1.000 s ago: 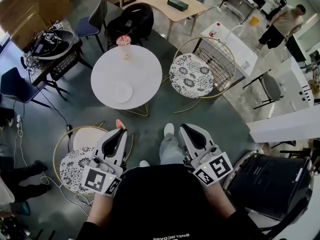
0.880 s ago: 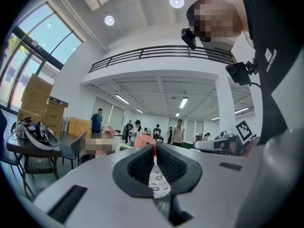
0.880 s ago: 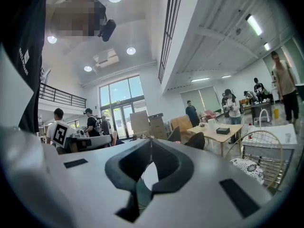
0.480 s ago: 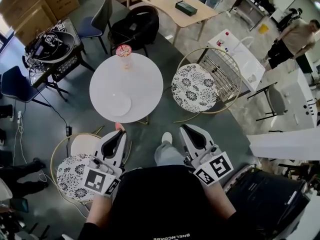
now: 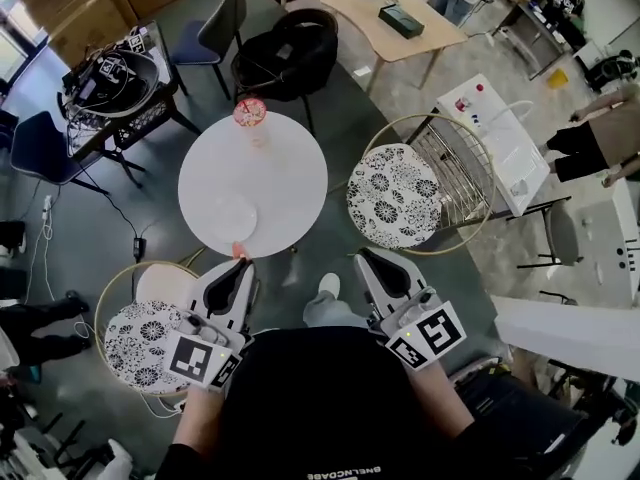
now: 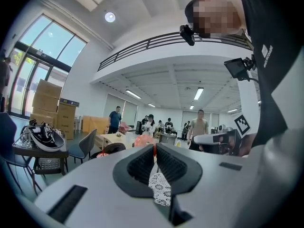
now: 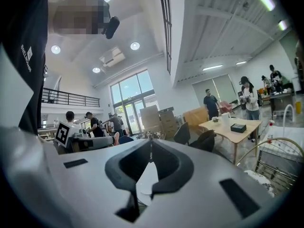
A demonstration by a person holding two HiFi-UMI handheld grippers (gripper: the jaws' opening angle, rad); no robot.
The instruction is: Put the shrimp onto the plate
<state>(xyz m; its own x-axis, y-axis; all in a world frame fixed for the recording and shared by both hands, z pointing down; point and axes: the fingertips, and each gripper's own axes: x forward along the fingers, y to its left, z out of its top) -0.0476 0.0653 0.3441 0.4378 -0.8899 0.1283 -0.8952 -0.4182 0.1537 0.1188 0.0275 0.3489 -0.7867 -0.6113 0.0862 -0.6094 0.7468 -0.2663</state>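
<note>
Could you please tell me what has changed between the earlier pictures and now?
The person has walked forward: the round white table and its plate now lie closer to the grippers in the head view. Nothing was taken or let go. The left gripper stays shut on the shrimp, the right gripper stays shut and empty, both held as before.

Bright, even ceiling and window light; gripper views bulge with dark rims, near jaws soft.
</note>
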